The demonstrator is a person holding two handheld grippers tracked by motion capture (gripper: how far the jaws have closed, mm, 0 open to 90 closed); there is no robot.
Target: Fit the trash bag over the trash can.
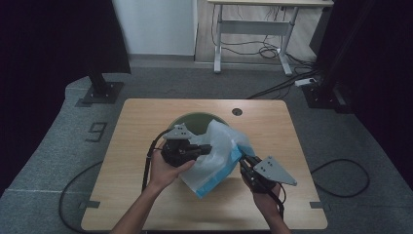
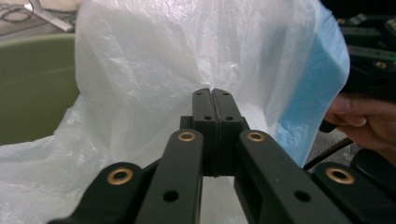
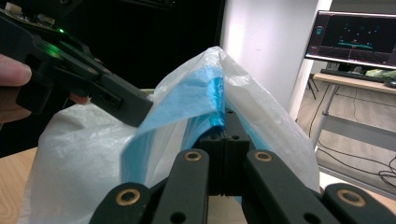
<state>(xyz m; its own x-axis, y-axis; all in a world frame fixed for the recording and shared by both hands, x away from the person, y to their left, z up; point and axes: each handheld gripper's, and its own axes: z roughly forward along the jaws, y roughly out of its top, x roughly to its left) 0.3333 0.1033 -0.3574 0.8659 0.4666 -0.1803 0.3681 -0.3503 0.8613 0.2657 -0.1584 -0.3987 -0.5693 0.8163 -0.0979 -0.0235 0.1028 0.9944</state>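
A thin white plastic bag (image 1: 219,151) with a blue band along its edge is held up over the wooden table (image 1: 141,122), in front of a round green bin (image 1: 192,122). My left gripper (image 1: 207,148) is shut on the bag's white film from the left; in the left gripper view its jaws (image 2: 213,93) meet with the bag (image 2: 154,60) pinched at their tips, the green bin (image 2: 32,84) behind. My right gripper (image 1: 243,158) is shut on the blue edge; in the right gripper view (image 3: 224,133) the blue fold of the bag (image 3: 196,98) rises from between the pads.
A hole (image 1: 237,111) sits at the table's far edge. Beyond stand a white desk (image 1: 253,29), floor cables (image 1: 272,51) and two dark stand bases (image 1: 100,92). A lit monitor (image 3: 357,39) shows in the right gripper view.
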